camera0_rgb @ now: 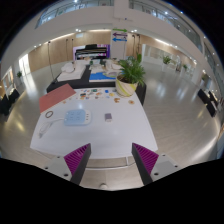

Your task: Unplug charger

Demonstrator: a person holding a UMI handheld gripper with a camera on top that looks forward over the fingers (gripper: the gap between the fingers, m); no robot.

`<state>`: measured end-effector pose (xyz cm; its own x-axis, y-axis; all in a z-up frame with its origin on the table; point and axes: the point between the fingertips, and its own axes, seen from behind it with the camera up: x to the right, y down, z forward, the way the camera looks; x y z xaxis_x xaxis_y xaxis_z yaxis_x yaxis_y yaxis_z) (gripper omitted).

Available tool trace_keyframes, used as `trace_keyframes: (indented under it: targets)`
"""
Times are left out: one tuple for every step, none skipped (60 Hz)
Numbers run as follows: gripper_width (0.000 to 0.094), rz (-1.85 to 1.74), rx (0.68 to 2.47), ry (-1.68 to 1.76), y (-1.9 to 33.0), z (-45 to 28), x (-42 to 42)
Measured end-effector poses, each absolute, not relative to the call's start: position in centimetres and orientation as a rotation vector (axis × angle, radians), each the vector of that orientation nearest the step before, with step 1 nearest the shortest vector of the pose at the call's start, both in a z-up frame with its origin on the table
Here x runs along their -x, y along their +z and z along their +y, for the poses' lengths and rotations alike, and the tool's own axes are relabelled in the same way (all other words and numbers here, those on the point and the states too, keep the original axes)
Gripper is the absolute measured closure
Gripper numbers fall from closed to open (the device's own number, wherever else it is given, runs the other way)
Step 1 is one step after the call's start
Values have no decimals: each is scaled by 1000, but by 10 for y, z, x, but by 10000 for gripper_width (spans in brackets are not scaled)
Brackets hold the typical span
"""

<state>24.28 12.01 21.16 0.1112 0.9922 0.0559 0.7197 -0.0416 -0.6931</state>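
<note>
The gripper (113, 160) is held well back from a white table (90, 135), its two fingers spread apart with nothing between the magenta pads (78, 157). No charger can be made out with certainty; a small dark item (108, 117) lying on the tabletop beyond the fingers may be it, but no cable or socket can be told. A charger plug is judged to be light, rigid and smooth-sided, so it is best taken by its body, squarely across the flat faces, never by the soft cord. On the table are counted one potted plant (128, 74), one red flat item (57, 97), one pale blue object (76, 117), one small ring-shaped thing (49, 113) and a row of little pieces too small to number.
</note>
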Motion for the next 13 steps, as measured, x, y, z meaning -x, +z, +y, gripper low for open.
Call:
trace_keyframes:
  targets:
    - [86,-1669,1822,624,211,118,-246]
    - [86,-1672,1822,638,211,116,-249]
    - [86,-1674,1820,646,211,115,-252]
    - [87,-1676,1815,648,214,113,-255]
    - [83,-1672,1813,648,213,115,-255]
    - [82,-1667,1814,645,212,116,-256]
    - [86,-1666,1818,639,211,118,-258]
    - [80,-1668,1825,633,209,119,-260]
    - [81,-1671,1831,630,207,119,-262]
    - [84,-1674,1833,628,205,120,-264]
    - [78,-1675,1831,626,203,121,-265]
    - [81,-1676,1829,620,202,122,-265]
    - [82,-1677,1828,610,203,122,-271]
